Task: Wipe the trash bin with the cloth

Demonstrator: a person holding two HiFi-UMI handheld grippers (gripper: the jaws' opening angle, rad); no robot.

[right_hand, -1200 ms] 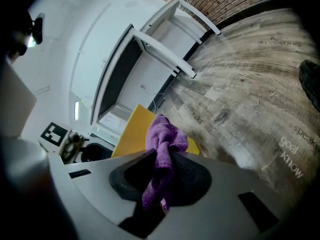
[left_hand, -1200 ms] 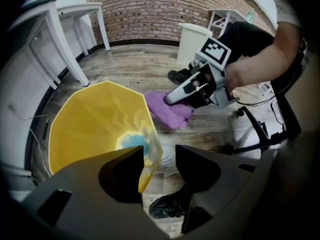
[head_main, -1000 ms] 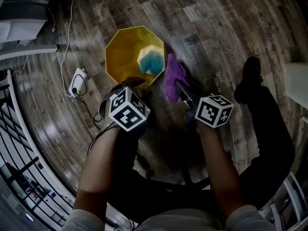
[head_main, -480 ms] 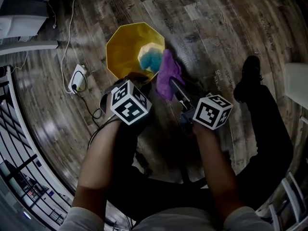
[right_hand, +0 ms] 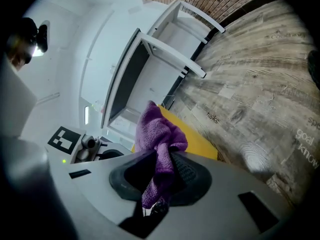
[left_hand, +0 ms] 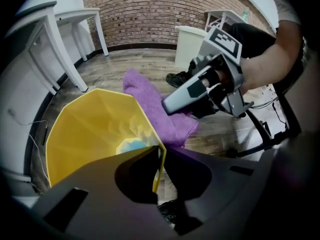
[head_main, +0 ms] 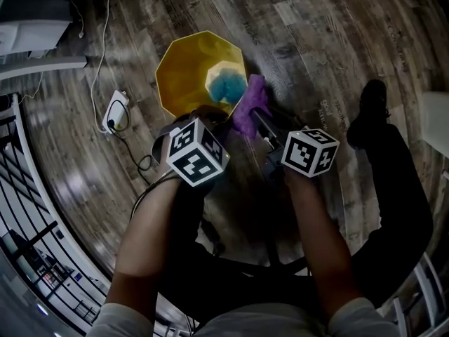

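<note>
A yellow many-sided trash bin (head_main: pixel 189 69) stands on the wooden floor with something blue (head_main: pixel 226 86) at its bottom. My left gripper (head_main: pixel 200 118) points steeply down at the bin's near rim. Its jaws have just been closing, and in the left gripper view the left gripper (left_hand: pixel 160 149) is shut on the thin yellow wall (left_hand: pixel 100 134). My right gripper (head_main: pixel 258 121) is shut on a purple cloth (head_main: pixel 249 107) that lies against the bin's right outer side. In the right gripper view the cloth (right_hand: pixel 157 129) bunches up between the jaws of the right gripper (right_hand: pixel 162 156), in front of the bin (right_hand: pixel 202 143).
A white power strip (head_main: pixel 112 114) with cables lies on the floor left of the bin. White desks (left_hand: pixel 50 24) and a white box (left_hand: pixel 192 41) stand beyond it by a brick wall. The person's shoe (head_main: pixel 370 100) and a chair frame (left_hand: pixel 265 129) are to the right.
The right gripper carried the cloth left against the bin's side, then a little back right. The left gripper stayed at the bin's near rim.
</note>
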